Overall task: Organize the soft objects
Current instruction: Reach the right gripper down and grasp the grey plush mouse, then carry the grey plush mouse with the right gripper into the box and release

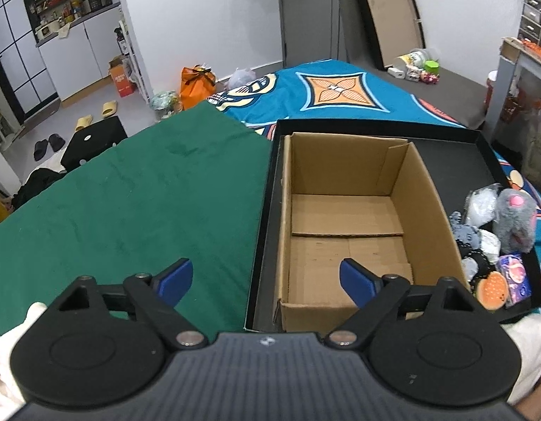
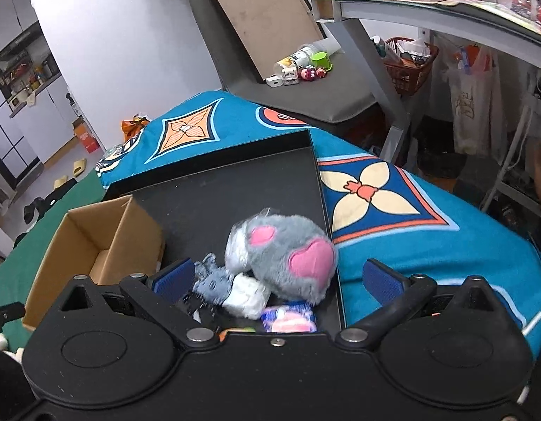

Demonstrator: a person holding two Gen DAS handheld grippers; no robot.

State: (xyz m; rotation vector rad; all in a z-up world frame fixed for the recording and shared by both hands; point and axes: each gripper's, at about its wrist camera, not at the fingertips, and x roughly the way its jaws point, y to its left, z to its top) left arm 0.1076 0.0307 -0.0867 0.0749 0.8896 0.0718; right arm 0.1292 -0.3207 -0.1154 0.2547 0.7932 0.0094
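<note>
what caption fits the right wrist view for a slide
Open right claw poised over a grey plush toy in a black tray, beside a cardboard box.

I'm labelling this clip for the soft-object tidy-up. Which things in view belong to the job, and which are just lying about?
Part of the job:
- empty brown cardboard box
- shallow black tray
- grey plush toy with pink patches
- small blue-grey plush
- white soft bundle
- orange burger-shaped toy

Lying about:
- yellow slippers
- orange bag
- red basket
</note>
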